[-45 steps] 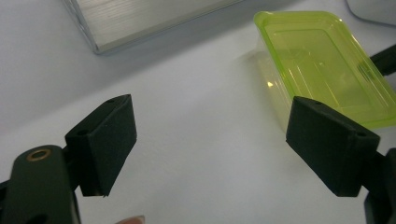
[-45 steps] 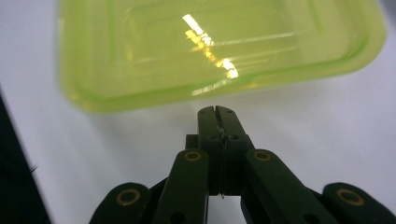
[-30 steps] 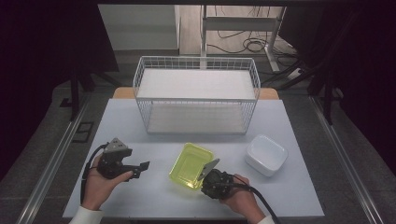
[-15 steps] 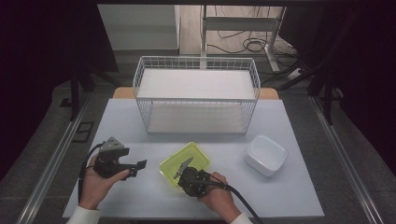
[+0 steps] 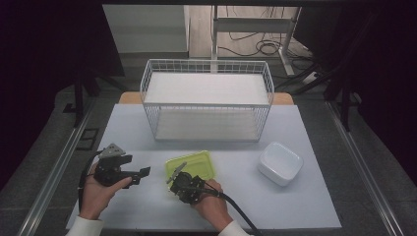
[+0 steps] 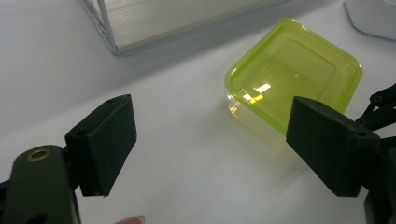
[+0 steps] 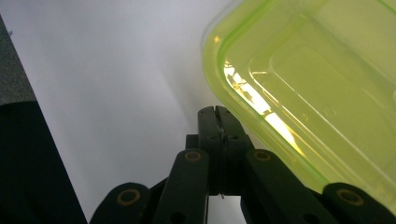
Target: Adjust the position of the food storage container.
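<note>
The yellow-green tub point(image 5: 193, 164) is sitting on the white table point(image 5: 305, 206), near its front edge and a little left of the middle, in front of the wire basket point(image 5: 206, 101). It is lying upside down, flat base up, as the left gripper view shows point(image 6: 294, 77).

The right gripper point(image 5: 178, 173) is lying low against the tub's near edge, its hand point(image 5: 211, 199) behind it. In the right gripper view its jaws are pressed together, pad against pad, with nothing between them, and their tip point(image 7: 215, 114) is sitting right at the tub's rim point(image 7: 299, 93); whether it is actually touching the plastic I cannot tell.

The left gripper point(image 5: 140, 173) is hovering just left of the tub, pointing towards it, held in the left hand point(image 5: 98, 189). Its jaws are standing wide apart and empty, with the bare table showing between them point(image 6: 205, 149).

A white bowl point(image 5: 280, 163) is sitting well to the right of the tub.
</note>
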A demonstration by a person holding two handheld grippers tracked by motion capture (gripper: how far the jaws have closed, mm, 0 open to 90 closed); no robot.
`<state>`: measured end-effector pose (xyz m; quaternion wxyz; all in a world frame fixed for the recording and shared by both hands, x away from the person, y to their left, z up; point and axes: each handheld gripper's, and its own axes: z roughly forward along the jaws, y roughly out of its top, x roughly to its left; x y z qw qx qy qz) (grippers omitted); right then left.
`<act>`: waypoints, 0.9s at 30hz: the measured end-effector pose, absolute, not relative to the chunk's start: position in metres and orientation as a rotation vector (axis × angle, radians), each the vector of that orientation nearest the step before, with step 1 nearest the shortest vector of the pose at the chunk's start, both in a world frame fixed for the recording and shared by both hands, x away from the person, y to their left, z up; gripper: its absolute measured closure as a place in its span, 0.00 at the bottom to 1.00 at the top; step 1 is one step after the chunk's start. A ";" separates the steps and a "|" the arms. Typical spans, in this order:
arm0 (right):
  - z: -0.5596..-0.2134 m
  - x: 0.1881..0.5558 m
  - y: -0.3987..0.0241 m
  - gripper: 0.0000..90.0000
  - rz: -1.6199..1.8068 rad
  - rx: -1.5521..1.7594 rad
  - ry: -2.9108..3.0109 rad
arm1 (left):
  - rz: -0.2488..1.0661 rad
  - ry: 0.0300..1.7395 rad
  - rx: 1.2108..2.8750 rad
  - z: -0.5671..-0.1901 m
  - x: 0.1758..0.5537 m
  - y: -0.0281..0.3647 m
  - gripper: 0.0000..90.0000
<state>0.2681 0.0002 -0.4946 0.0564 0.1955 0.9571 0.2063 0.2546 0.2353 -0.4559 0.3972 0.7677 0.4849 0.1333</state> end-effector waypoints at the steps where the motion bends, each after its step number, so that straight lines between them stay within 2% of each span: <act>1: -0.494 0.271 0.006 0.99 0.627 0.596 2.901 | 0.338 1.230 1.945 -0.456 0.255 0.235 0.18; 8: -0.495 0.279 0.018 0.99 0.643 0.599 2.887 | 0.344 1.243 1.939 -0.456 0.255 0.239 0.18; 21: -0.492 0.279 0.015 0.99 0.687 0.604 2.904 | 0.345 1.249 1.937 -0.457 0.255 0.240 0.18; 25: -0.482 0.275 0.003 0.99 0.750 0.591 2.908 | 0.335 1.255 1.925 -0.458 0.255 0.241 0.17; 27: -0.473 0.272 -0.020 0.99 0.807 0.606 2.903 | 0.320 1.264 1.913 -0.459 0.255 0.240 0.17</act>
